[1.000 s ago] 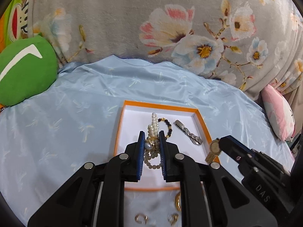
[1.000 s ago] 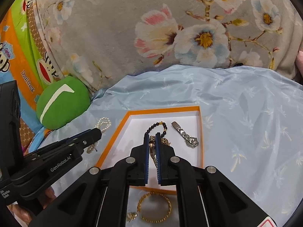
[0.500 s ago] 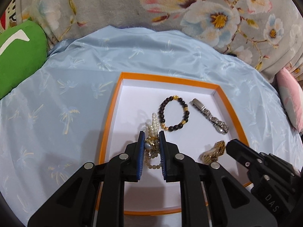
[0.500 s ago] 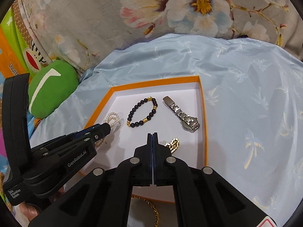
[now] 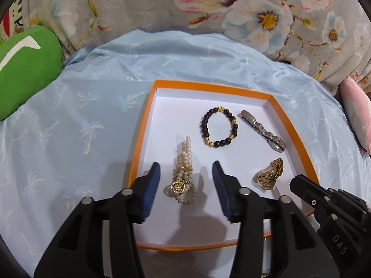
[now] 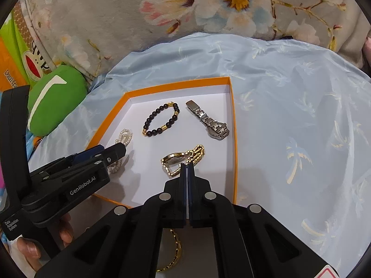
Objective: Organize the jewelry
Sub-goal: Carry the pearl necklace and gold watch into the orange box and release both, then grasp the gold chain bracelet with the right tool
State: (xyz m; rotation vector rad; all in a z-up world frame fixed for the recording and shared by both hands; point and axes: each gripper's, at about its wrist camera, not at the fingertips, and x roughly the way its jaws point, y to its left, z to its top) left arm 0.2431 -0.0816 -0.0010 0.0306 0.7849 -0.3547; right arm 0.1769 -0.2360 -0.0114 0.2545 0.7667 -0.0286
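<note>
An orange-rimmed white tray [image 5: 289, 125] [image 6: 233, 139] lies on a light blue cloth. In it lie a pearl bracelet [image 5: 183, 176] [image 6: 124, 137], a black bead bracelet [image 5: 219, 127] [image 6: 161, 121], a silver watch [image 5: 263, 129] [image 6: 209, 124] and a gold watch [image 5: 270, 175] [image 6: 183, 158]. My left gripper [image 5: 186, 169] is open, its fingers either side of the pearl bracelet, not touching it. My right gripper [image 6: 186, 165] is shut, its tips at the gold watch's band; whether it pinches the band I cannot tell.
A gold chain [image 6: 175, 252] lies on the cloth in front of the tray, under my right gripper. A green cushion [image 5: 25, 69] [image 6: 54, 102] sits at the left. A floral grey blanket [image 5: 208, 11] rises behind. A pink cushion [image 5: 357, 113] is at the right.
My left gripper has opened and let the pearl bracelet down in the tray. The gold watch now lies in the tray at my shut right gripper's tips.
</note>
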